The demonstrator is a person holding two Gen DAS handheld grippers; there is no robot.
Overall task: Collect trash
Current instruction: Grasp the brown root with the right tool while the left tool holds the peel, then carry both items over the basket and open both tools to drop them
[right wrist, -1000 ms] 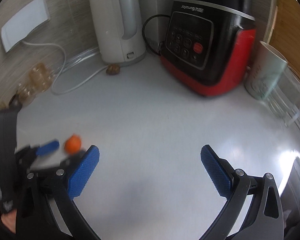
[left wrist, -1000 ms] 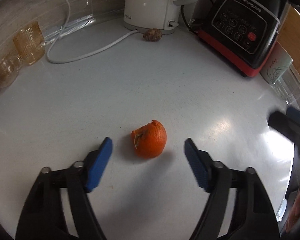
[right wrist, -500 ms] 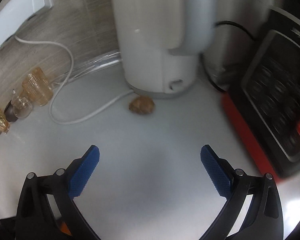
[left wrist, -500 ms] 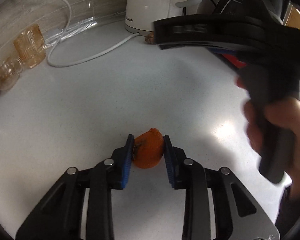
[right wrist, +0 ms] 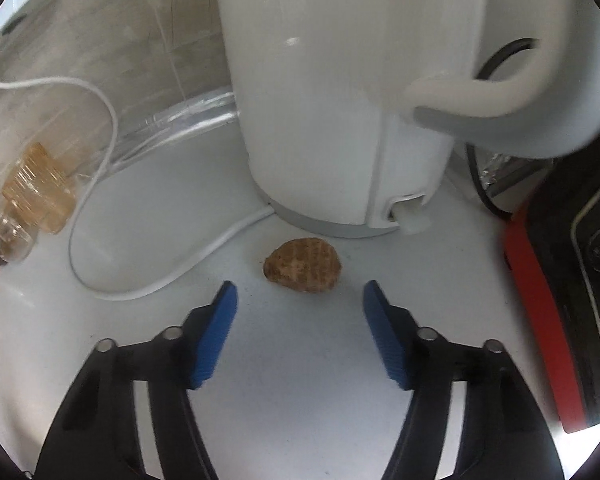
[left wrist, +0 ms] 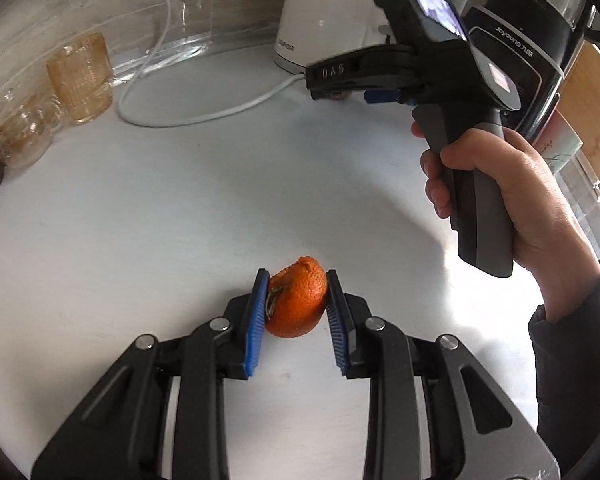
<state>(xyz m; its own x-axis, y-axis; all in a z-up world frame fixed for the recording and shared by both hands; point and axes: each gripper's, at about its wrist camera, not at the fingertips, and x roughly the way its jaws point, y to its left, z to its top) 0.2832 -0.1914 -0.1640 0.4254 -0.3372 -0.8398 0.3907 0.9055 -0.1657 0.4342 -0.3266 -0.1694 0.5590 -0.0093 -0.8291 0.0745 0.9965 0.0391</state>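
Below centre, the left gripper (left wrist: 296,308) pinches an orange peel (left wrist: 296,304) on the white counter (left wrist: 180,220). Upper right, a hand (left wrist: 512,188) angles the right gripper (right wrist: 300,300) downward, jaws closing, brown scrap (right wrist: 302,265) just beyond its fingertips, before the kettle (right wrist: 340,100).

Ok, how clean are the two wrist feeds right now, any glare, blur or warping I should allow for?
Left wrist view: sharp on the orange peel, bright glare patch on the counter at the right, dark fisheye corners. Right wrist view: the brown scrap is fairly clear, the kettle bulges and looks soft, and the edges are warped.
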